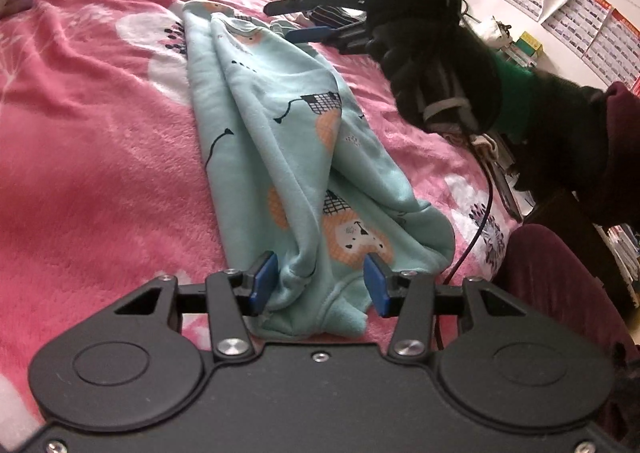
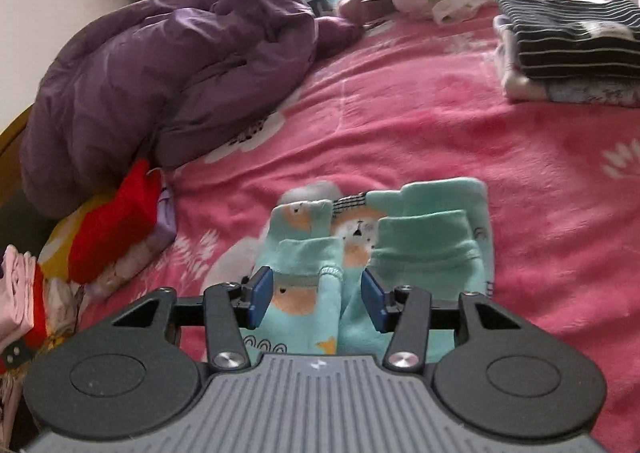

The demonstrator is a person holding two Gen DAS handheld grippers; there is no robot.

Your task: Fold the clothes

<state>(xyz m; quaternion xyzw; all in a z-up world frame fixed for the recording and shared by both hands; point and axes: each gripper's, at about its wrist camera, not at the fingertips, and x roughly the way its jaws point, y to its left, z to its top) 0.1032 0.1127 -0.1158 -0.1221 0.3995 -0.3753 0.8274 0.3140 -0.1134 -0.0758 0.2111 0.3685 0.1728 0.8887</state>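
A mint-green child's garment (image 1: 288,141) with orange animal prints lies folded lengthwise on the pink blanket. My left gripper (image 1: 322,283) is open, its blue pads either side of the garment's near end. My right gripper (image 2: 318,295) is open over the garment's other end (image 2: 400,237), where two cuffed ends lie side by side. In the left wrist view the right gripper (image 1: 308,19) shows at the far end, held by a black-gloved hand, its jaws apart just above the cloth.
The pink flowered blanket (image 2: 400,125) covers the bed. A purple padded jacket (image 2: 160,65) lies at the left, red and yellow clothes (image 2: 112,225) beside it. A stack of folded striped clothes (image 2: 568,49) sits at the far right. A black cable (image 1: 480,221) hangs at the bed's edge.
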